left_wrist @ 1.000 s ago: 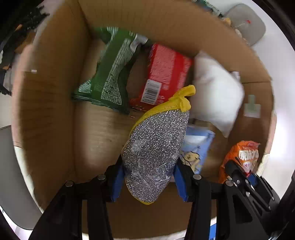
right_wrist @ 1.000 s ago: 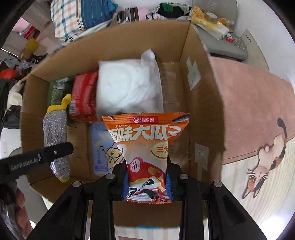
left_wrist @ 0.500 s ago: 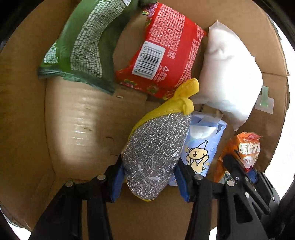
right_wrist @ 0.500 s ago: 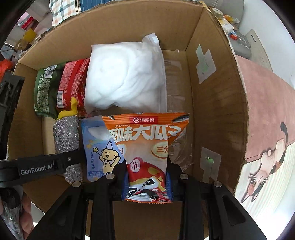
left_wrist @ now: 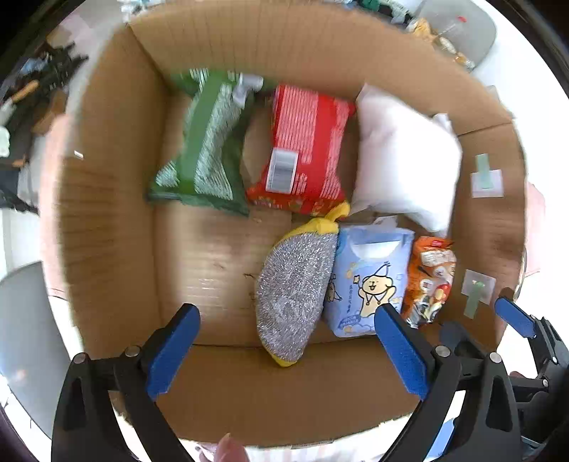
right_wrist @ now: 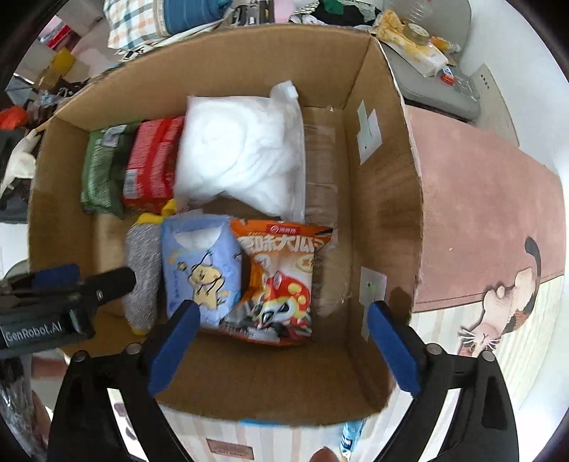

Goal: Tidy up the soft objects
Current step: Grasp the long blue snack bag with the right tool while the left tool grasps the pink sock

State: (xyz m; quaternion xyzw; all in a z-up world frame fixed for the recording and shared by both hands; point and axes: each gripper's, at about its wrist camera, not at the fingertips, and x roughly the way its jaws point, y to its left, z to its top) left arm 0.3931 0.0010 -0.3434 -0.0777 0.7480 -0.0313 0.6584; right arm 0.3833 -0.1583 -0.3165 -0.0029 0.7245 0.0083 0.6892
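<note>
A cardboard box (left_wrist: 106, 213) (right_wrist: 384, 220) holds soft items. A silver scrubber with yellow trim (left_wrist: 293, 284) (right_wrist: 142, 270) lies on the box floor beside a blue tissue pack (left_wrist: 370, 280) (right_wrist: 199, 270) and an orange snack bag (left_wrist: 430, 277) (right_wrist: 281, 280). Behind them lie a green pack (left_wrist: 202, 149) (right_wrist: 103, 170), a red pack (left_wrist: 302, 149) (right_wrist: 149, 167) and a white pillow bag (left_wrist: 402, 160) (right_wrist: 242, 156). My left gripper (left_wrist: 284, 341) is open and empty above the scrubber. My right gripper (right_wrist: 281, 344) is open and empty above the snack bag.
A pink cat rug (right_wrist: 498, 227) lies right of the box. Clothes and clutter (right_wrist: 160, 21) sit behind it, with a grey seat (right_wrist: 434, 85) holding small items. The left gripper's body (right_wrist: 53, 298) reaches over the box's left wall.
Both grippers opened and pulled back up. The scrubber and the orange snack bag were let go and now lie on the box floor on either side of the blue tissue pack.
</note>
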